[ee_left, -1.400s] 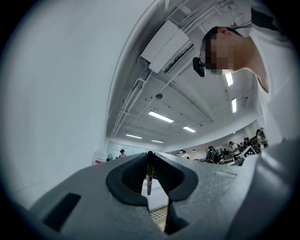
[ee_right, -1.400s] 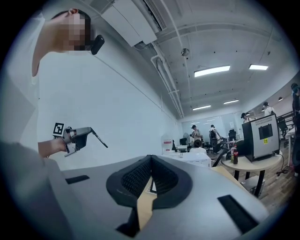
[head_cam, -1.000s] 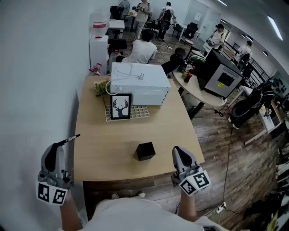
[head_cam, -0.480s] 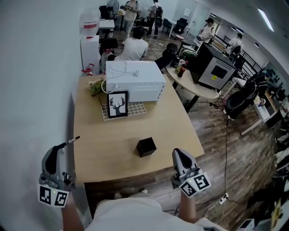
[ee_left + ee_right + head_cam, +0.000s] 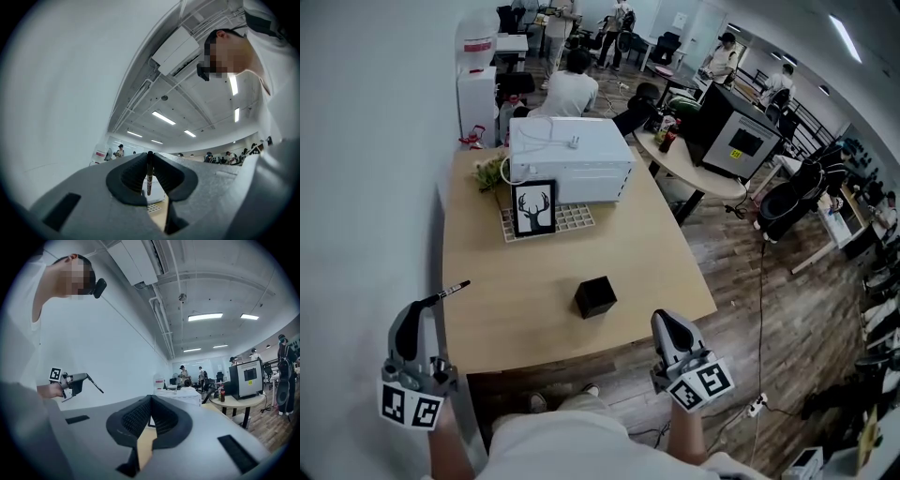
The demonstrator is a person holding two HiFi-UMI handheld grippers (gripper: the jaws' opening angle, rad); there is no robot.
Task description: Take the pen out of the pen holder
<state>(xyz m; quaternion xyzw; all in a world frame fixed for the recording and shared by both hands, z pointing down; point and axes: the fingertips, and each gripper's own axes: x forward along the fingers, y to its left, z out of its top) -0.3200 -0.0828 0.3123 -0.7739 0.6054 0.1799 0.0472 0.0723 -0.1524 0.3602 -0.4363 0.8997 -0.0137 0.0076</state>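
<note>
**Pen gripped in the left tool, clear of the pen holder**

The pen (image 5: pixel 450 291) is clamped by its lower part between the jaws of the left tool (image 5: pixel 419 307), which are closed almost fully on it. Its dark tip is pointed up and away from the person, out past the jaw ends. In the left gripper view the pen (image 5: pixel 149 177) is seen as a thin upright bar pinched in the narrow slit of the left tool (image 5: pixel 150 157). It is held off the left edge of the counter (image 5: pixel 516 272), beside the white wall (image 5: pixel 366 187).

The pen holder (image 5: pixel 595 297), a small black cube, is set on the counter near its front edge, well apart from the pen and between the two tools.

The right tool (image 5: pixel 664 321) is held just off the counter's front edge. Its jaws are brought together and nothing is seen between them (image 5: pixel 151 399). Further back on the counter, a framed deer picture (image 5: pixel 533 208) is propped against a white appliance (image 5: pixel 570 167).
</note>
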